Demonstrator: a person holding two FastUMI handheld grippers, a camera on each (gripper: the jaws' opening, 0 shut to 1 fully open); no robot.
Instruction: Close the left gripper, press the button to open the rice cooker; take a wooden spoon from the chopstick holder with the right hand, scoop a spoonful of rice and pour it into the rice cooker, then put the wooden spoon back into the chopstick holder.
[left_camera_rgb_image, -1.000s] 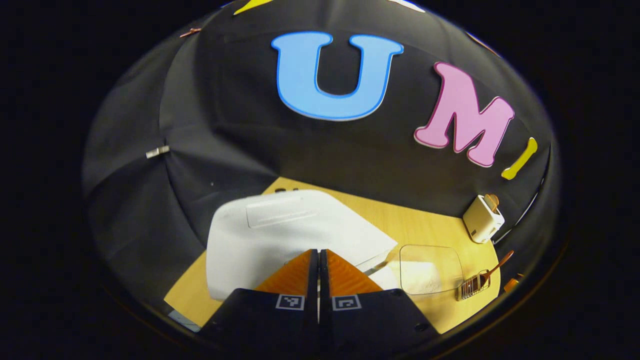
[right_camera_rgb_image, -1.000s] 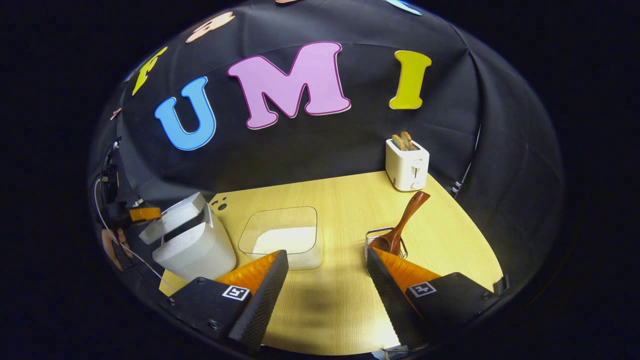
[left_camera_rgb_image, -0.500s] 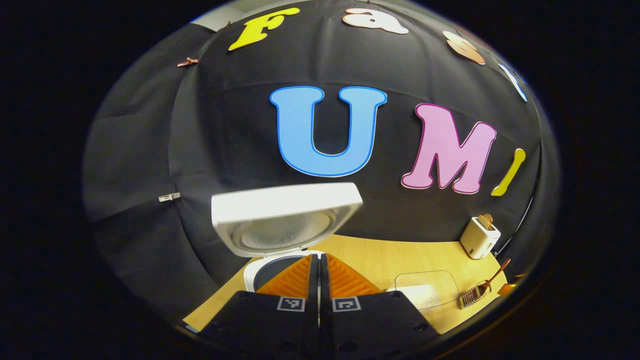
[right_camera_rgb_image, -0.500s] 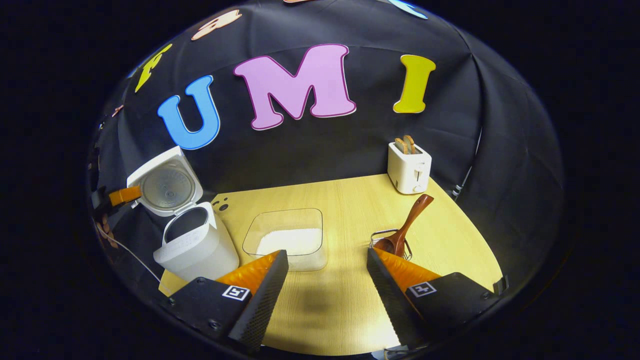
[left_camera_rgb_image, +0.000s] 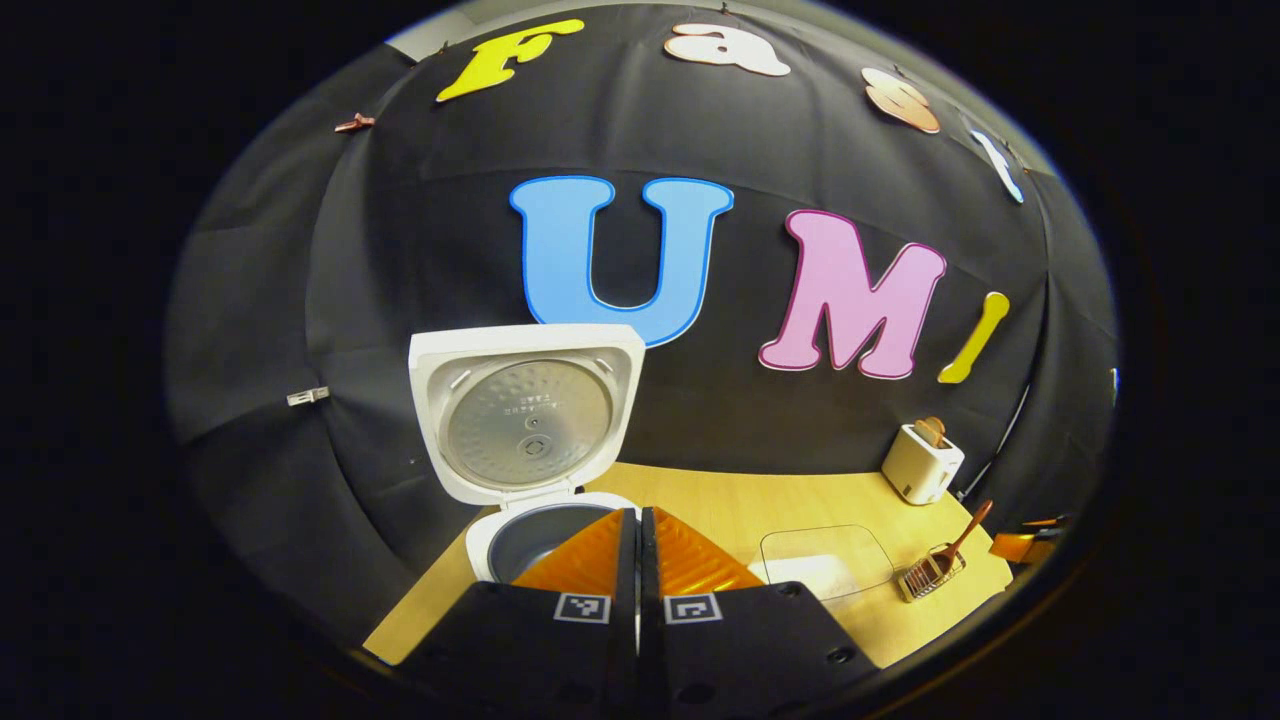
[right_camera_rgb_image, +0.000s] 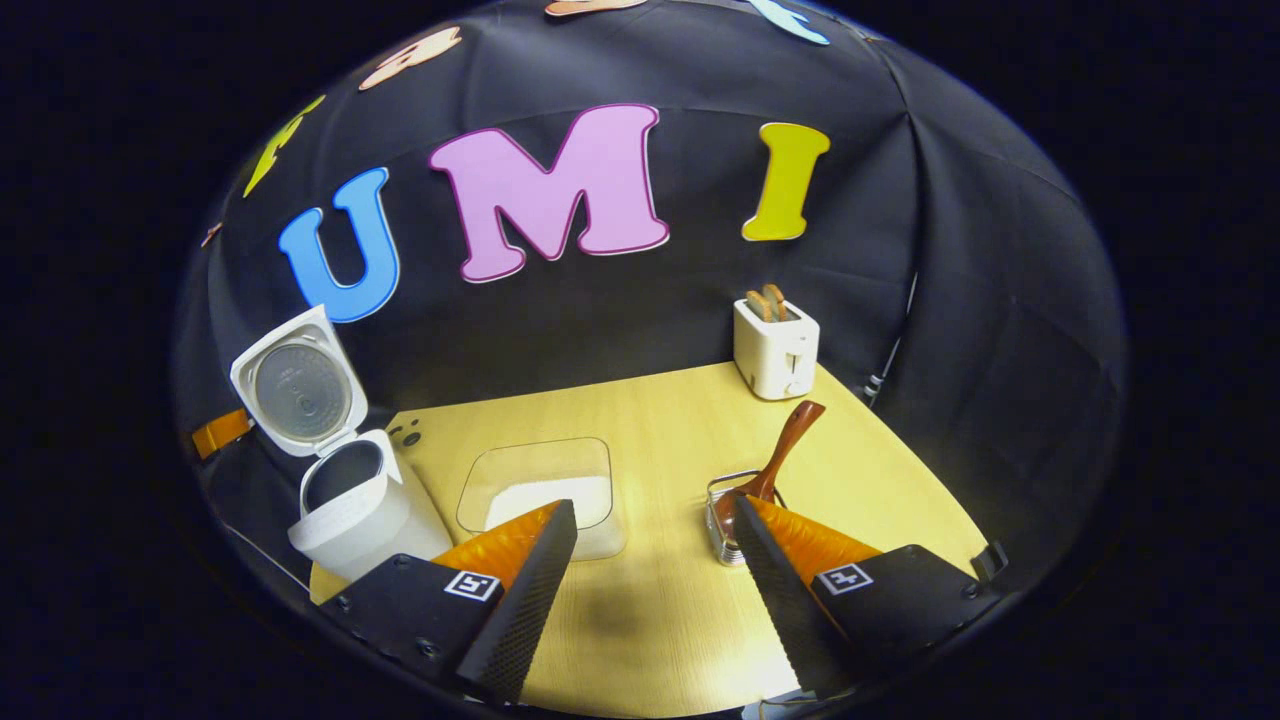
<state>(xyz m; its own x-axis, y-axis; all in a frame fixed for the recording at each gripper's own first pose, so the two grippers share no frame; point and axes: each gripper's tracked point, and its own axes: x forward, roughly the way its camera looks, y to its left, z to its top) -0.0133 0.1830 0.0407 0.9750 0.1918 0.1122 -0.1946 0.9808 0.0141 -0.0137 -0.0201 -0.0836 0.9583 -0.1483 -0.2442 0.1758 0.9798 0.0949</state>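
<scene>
The rice cooker (left_camera_rgb_image: 540, 440) is standing with its lid up at the tabletop's (right_camera_rgb_image: 660, 420) left end, so the button press looks done. The left gripper (left_camera_rgb_image: 638, 545) is hovering just before it, jaws pressed together. The right gripper (right_camera_rgb_image: 655, 545) is hanging with jaws spread near the wooden spoon (right_camera_rgb_image: 775, 455), untouched in the chopstick holder (right_camera_rgb_image: 722, 520); taking it, scooping rice (right_camera_rgb_image: 545, 495), pouring and returning are all left to do
</scene>
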